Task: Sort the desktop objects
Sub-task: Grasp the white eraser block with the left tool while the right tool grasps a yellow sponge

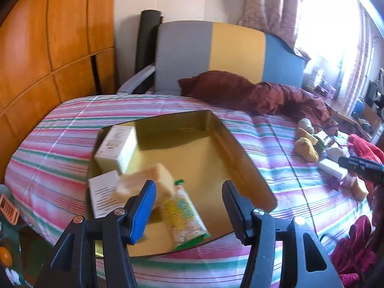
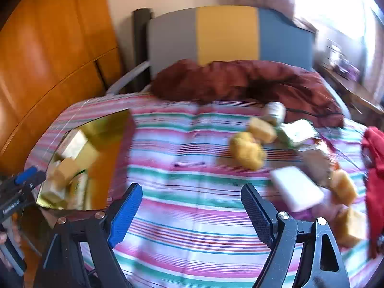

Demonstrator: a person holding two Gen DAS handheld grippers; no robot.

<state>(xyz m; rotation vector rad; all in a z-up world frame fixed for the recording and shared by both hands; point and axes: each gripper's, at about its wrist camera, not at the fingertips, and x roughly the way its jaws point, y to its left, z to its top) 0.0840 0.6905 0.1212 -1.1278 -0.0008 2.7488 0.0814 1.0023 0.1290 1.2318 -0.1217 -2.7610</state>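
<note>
Between the fingers of the left gripper [image 1: 189, 210] nothing is clamped: the jaws stand parted above the near end of a gold tray [image 1: 216, 163] lying on a striped bedspread [image 1: 60, 132]. Just ahead of the blue pad, at about eleven o'clock, a pale yellow sponge [image 1: 146, 183] is blurred and seems to be loose over the tray, though contact cannot be judged. At twelve o'clock lies a green-and-yellow snack packet [image 1: 182, 216]; two white boxes [image 1: 116, 147] sit farther out at ten and eleven.

Over bare striped cloth the right gripper [image 2: 189, 213] is released, jaws wide and empty. At two o'clock, near its black finger, lies a white block [image 2: 297, 189], with yellow sponges [image 2: 247, 150] and other smeared items beyond it, hard to name through motion blur. A red cloth [image 2: 374, 158] is cut off at three o'clock. A maroon quilt [image 2: 240, 81] and a striped headboard [image 2: 225, 33] close off the far end.
</note>
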